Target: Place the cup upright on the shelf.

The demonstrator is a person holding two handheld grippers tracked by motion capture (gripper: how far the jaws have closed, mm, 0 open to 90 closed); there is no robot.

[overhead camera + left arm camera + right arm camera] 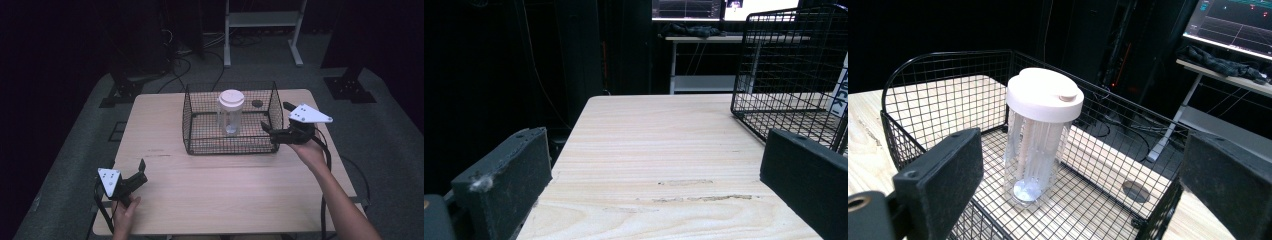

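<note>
A clear plastic jar with a white lid stands upright inside a black wire basket on the far middle of the wooden table. In the right gripper view the jar rises between the two jaws, farther off, within the basket. My right gripper hovers open at the basket's right end, over its rim, holding nothing. Near the table's front left corner my left gripper stands open and empty, pointing toward the basket.
A small dark round disc lies on the table just behind the basket. Beyond the far edge stand a white metal frame, cables on the floor and dark stands. A monitor glows at the back.
</note>
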